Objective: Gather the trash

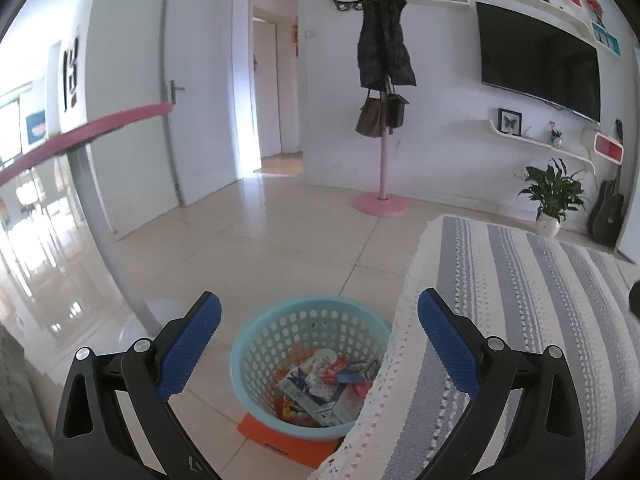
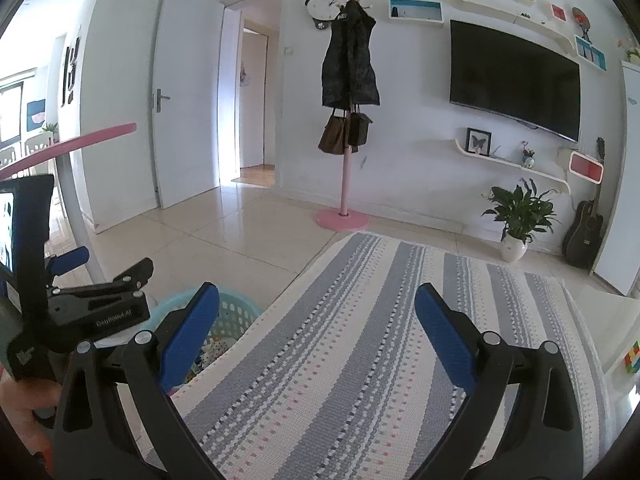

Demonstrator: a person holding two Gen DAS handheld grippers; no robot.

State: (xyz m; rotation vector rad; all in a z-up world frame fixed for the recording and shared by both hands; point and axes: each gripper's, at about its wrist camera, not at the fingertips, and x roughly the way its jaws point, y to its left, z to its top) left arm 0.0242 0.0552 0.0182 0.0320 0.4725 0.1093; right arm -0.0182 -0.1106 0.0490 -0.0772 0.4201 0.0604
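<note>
Hovering over trash basket (image 1: pixel 280 344), left gripper (image 1: pixel 319 332) held wide, empty; right gripper (image 2: pixel 317 330) likewise; next scrap best sought beyond striped cloth (image 2: pixel 360 340).

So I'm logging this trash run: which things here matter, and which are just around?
Job:
blue basket
wrappers and cartons in it
left gripper
right gripper

Just around:
striped rug
coat stand
TV
potted plant
guitar
</note>
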